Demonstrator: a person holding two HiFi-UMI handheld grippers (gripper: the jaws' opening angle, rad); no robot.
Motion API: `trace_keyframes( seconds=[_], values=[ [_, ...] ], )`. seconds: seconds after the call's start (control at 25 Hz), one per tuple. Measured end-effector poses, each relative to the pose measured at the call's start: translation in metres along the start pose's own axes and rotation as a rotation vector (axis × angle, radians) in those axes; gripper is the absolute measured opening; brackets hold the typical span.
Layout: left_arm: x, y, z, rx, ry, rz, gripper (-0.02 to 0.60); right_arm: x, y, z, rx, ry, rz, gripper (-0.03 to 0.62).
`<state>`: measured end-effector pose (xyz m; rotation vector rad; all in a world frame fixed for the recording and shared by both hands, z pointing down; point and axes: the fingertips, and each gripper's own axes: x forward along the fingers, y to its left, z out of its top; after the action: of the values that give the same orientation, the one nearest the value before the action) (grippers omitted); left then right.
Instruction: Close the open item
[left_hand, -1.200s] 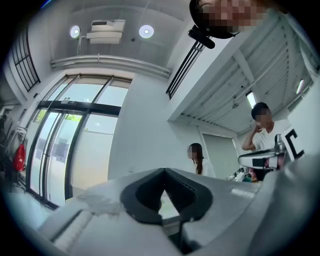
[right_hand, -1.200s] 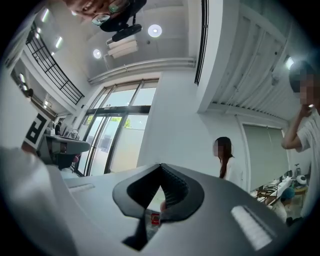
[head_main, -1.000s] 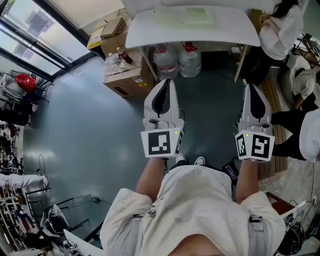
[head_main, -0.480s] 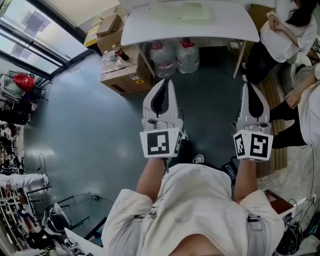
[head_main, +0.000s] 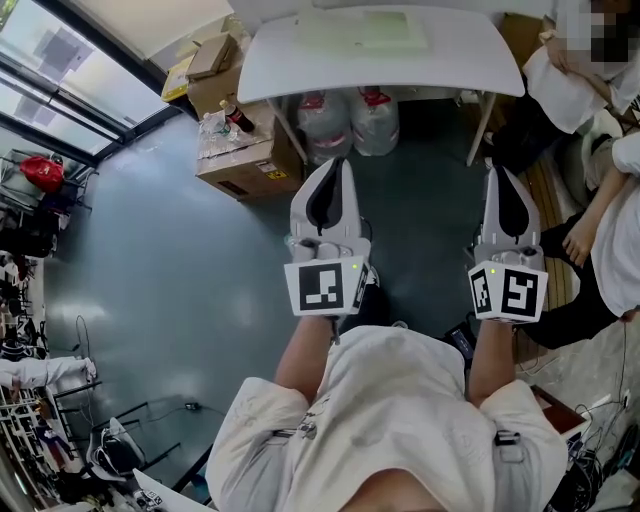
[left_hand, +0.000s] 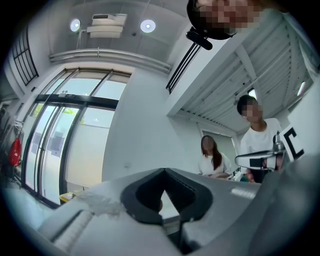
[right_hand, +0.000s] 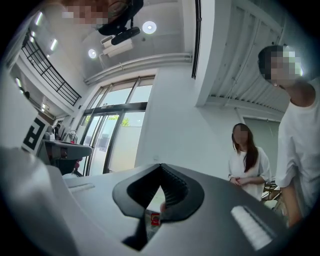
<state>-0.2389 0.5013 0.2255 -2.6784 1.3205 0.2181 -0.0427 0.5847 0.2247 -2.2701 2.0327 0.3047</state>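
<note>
White table (head_main: 290, 60) stands ahead. Left gripper (head_main: 338, 165) and right gripper (head_main: 497, 172) are closed, holding nothing. Approach squarely; identify the open item before reaching.

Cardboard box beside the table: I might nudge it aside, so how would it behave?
The box looks stiff and would probably slide on the smooth floor. The bottles standing on top could well tip over.
</note>
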Motion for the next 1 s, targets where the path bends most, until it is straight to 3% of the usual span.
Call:
trace_keyframes(
  seconds=[0.16,1.0],
  values=[
    [0.026,0.025,-0.009,-0.008,0.028,0.018,0.002,0.034,0.006,-0.008,-0.006,0.007,-0.005,0.002],
    [0.14,0.136,-0.036,-0.077,0.013,-0.028,0.002,0.188,0.054,-0.024,-0.051,0.016,-0.026,0.002]
  ],
)
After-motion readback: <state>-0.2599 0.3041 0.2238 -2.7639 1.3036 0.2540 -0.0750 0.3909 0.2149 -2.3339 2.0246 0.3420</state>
